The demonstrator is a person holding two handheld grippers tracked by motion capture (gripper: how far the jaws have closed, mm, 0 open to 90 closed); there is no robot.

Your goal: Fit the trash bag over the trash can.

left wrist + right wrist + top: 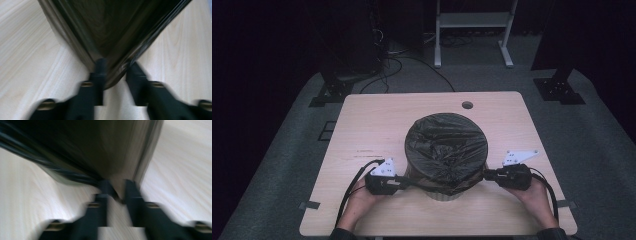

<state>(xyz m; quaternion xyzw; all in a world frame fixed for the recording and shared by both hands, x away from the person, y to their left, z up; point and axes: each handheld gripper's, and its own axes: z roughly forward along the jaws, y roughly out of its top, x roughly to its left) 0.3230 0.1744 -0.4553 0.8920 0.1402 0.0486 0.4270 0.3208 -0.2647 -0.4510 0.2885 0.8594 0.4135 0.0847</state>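
This looks like a dim lab or recording studio: a pale wooden worktop (377,120) on grey carpet (597,145), black bolted-down stands (562,85), loose cables (397,65) and a white metal frame (472,25) behind.

We have the bin (443,192) mid-table (362,120), near the front edge, with the bag (446,147) over its top. Left gripper (404,183) sits at the bag's left, right gripper (486,175) at its right, each with a bag corner between its jaws. A hole (467,105) lies behind the bin, a stand (472,30) beyond the table.
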